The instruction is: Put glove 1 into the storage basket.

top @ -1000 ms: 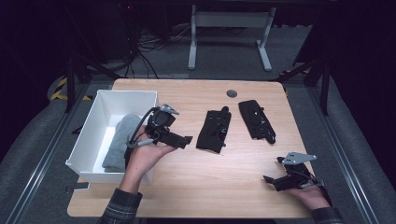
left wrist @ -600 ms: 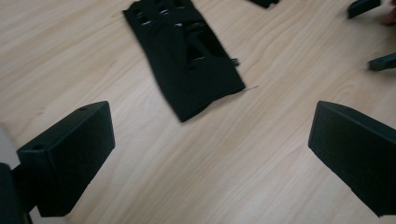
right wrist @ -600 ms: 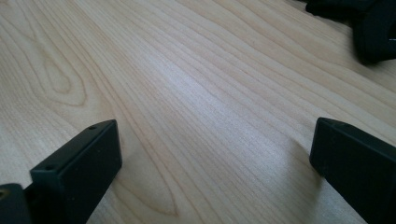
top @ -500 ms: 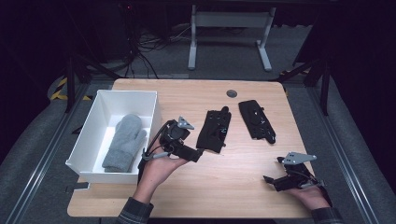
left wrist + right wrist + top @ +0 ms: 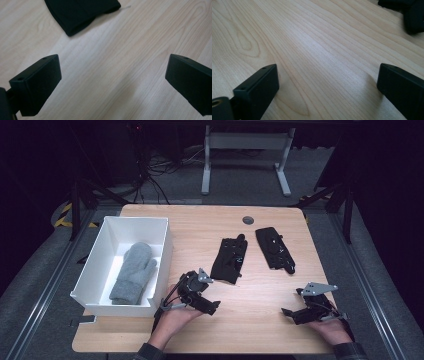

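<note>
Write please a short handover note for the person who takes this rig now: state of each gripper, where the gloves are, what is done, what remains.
Left gripper: open, empty, over bare table just below the nearer black glove.
Right gripper: open, empty, low at the table's near right edge.
Things: grey mitten lies inside the white bin. Second black glove lies flat, right of the first, apart from it.
Done: the mitten is in the bin.
Left, probably: both black gloves, nearer one first.

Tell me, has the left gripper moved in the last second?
Yes. The left gripper has pulled away from the white bin, toward the person's edge of the table, jaws open and empty.
</note>
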{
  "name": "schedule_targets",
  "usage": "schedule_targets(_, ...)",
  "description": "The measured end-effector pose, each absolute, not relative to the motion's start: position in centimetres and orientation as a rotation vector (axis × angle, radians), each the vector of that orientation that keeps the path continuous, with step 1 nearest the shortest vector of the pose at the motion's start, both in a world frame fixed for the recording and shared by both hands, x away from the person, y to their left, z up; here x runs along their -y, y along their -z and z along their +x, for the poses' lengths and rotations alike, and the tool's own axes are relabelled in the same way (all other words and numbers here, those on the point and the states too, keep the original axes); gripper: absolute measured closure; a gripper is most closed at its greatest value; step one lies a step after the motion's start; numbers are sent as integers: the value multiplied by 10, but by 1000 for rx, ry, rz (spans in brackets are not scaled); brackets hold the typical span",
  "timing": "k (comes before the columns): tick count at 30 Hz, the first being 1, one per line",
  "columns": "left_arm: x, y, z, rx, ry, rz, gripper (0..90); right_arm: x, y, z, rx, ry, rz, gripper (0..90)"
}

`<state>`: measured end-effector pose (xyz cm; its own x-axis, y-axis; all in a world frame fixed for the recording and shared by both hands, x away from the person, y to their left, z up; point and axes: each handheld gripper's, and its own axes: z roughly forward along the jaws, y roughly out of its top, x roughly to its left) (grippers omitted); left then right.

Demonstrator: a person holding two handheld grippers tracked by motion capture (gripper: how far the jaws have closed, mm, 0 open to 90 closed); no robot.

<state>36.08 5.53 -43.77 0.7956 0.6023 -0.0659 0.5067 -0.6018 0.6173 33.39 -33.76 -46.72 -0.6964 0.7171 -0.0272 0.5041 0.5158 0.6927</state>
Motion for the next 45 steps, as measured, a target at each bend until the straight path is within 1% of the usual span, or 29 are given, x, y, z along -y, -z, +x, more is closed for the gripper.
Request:
schedule_targets(1, -55, 438, 361, -817, -196, 2344, 10, 338, 467, 334, -2450, -970, 1020, 53)
schedule_targets(3, -57, 446, 358, -822, -194, 2353, 10, 336, 465, 335, -2453, -955, 1008, 89)
schedule_targets(4, -58, 449, 358, -818, -194, 2369, 6, 335, 461, 337, -2445, -957, 1016, 157)
schedule_targets(5, -58, 452, 356, -825, -203, 2372, 6, 335, 461, 337, -2445, -957, 1016, 157)
schedule_targets(6, -59, 455, 354, -821, -220, 2388, 5, 336, 459, 338, -2435, -967, 1022, 175)
schedule_targets(9, -65, 460, 351, -826, -215, 2396, 0, 336, 450, 346, -2393, -990, 1051, 284)
schedule_targets(11, -67, 463, 349, -815, -233, 2400, 0, 336, 446, 353, -2387, -1006, 1049, 375)
schedule_targets(12, -68, 465, 348, -817, -247, 2409, 0, 336, 445, 357, -2384, -1006, 1056, 391)
schedule_targets(13, -68, 467, 348, -816, -249, 2413, 0, 336, 443, 363, -2381, -1011, 1061, 436)
schedule_targets(14, -68, 467, 348, -816, -249, 2413, 0, 336, 443, 363, -2381, -1011, 1061, 436)
schedule_targets(15, -71, 469, 346, -815, -235, 2388, 0, 337, 439, 369, -2356, -1012, 1066, 519)
schedule_targets(16, -71, 469, 346, -815, -235, 2388, 0, 337, 439, 369, -2356, -1012, 1066, 519)
schedule_targets(17, -73, 469, 346, -809, -241, 2389, 0, 337, 437, 373, -2349, -1012, 1063, 553)
schedule_targets(19, -74, 471, 345, -790, -245, 2372, 0, 338, 433, 380, -2322, -1018, 1069, 654)
schedule_targets(20, -75, 472, 344, -789, -245, 2361, 0, 339, 430, 388, -2308, -1002, 1077, 733)
schedule_targets(21, -77, 474, 344, -765, -249, 2340, 0, 340, 429, 392, -2300, -990, 1080, 777)
schedule_targets(23, -78, 476, 344, -741, -253, 2317, 0, 342, 428, 400, -2290, -985, 1099, 837)
schedule_targets(26, -80, 478, 343, -722, -258, 2295, 0, 346, 427, 412, -2273, -964, 1117, 900)
schedule_targets(31, -79, 478, 343, -719, -256, 2295, 0, 350, 431, 425, -2268, -904, 1122, 900)
schedule_targets(34, -79, 478, 344, -717, -256, 2295, 0, 352, 439, 432, -2275, -849, 1132, 900)
schedule_targets(39, -79, 478, 344, -714, -257, 2296, 0, 356, 449, 434, -2305, -826, 1159, 900)
schedule_targets(45, -79, 478, 344, -714, -257, 2296, 0, 357, 447, 429, -2335, -828, 1150, 900)
